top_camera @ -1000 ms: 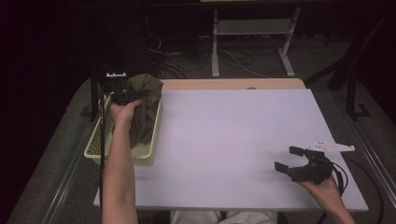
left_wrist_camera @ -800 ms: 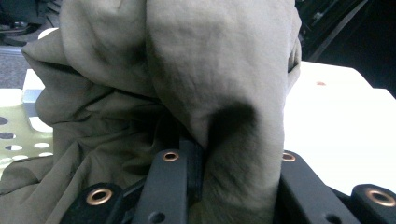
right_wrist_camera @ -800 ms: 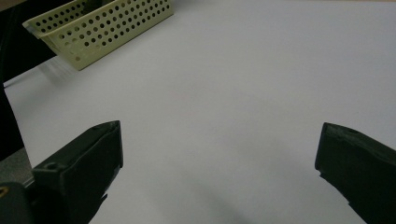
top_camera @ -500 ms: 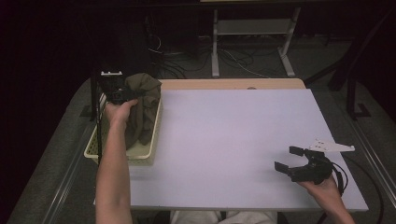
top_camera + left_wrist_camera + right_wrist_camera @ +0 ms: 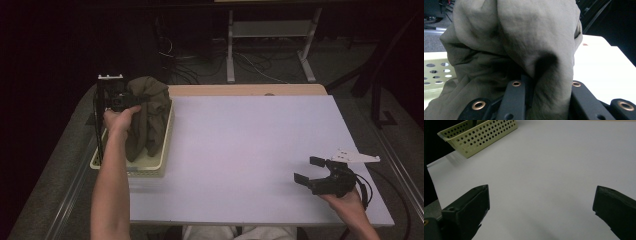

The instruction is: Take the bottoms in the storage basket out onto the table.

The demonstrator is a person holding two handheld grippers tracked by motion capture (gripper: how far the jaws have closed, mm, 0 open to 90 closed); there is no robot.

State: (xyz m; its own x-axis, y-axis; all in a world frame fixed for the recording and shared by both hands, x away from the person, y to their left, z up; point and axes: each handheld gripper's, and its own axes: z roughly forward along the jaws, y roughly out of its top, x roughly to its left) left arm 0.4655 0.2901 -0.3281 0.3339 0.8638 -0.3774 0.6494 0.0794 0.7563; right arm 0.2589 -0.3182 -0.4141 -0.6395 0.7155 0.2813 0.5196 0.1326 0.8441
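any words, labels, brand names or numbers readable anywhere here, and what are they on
None: no readable text in the high view or either gripper view.
Olive cloth: plain, no tag or print visible.
Yellow perforated basket: holes only, no label.
White table: blank.
Left gripper and right gripper: no markings legible; brass rivets only on the jaws.

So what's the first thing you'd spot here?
The olive cloth at the table's far left, bunched up and pinched in the left gripper above the yellow basket. Next, the right gripper near the front right corner of the white table, with its jaws wide open and nothing between them.
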